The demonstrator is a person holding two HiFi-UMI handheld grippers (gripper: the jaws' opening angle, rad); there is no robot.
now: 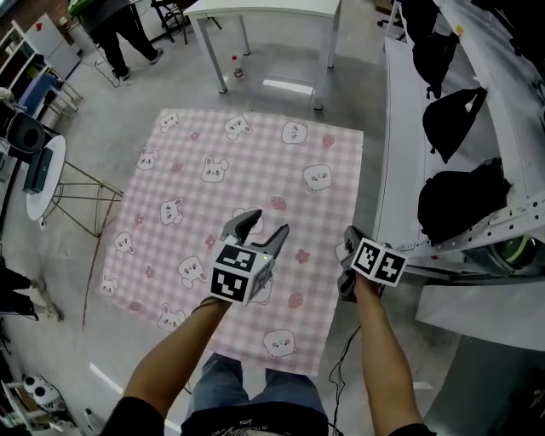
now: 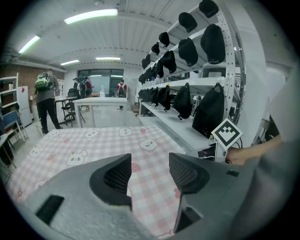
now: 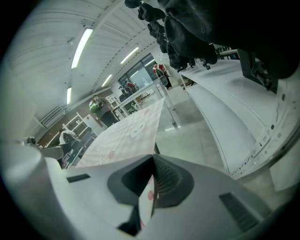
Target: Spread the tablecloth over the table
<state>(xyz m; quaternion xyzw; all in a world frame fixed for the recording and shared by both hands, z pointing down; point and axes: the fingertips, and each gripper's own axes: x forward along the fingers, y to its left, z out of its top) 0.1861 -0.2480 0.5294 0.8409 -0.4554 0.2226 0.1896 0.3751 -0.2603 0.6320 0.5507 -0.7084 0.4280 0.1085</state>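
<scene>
**A:** The tablecloth (image 1: 255,183), pink check with little bunnies, lay flat and open, and it covered the surface beneath it edge to edge. Which way did it run?

**B:** Lengthwise away from the person! Its longer sides ran from the near hem by the person's legs out toward the white table (image 1: 264,10) at the far end. In the head view the far end leaned a touch to the right.

**A:** And the right gripper (image 1: 347,249)?

**B:** It sat at the cloth's right-hand edge, down toward the near corner. In the right gripper view the jaws were pressed together with a thin fold of that checked edge (image 3: 147,197) pinched between them. The rest of the cloth (image 3: 126,136) stretched off ahead of them.

**A:** The left gripper (image 1: 266,223)?

**B:** It hovered over the near half of the cloth and pointed forward and down. Its jaws stood spread with nothing between the pads, and only the pattern (image 2: 93,140) showed through the gap. From there the right gripper's marker cube (image 2: 227,133) showed off to the right, beside the edge.

**A:** And round about?

**B:** White shelves (image 1: 511,77) carrying black bags (image 1: 456,119) ran along the right, just past the cloth. A small round table (image 1: 43,174) stood to the left, and a person (image 1: 119,34) stood well off at the far left corner.
</scene>
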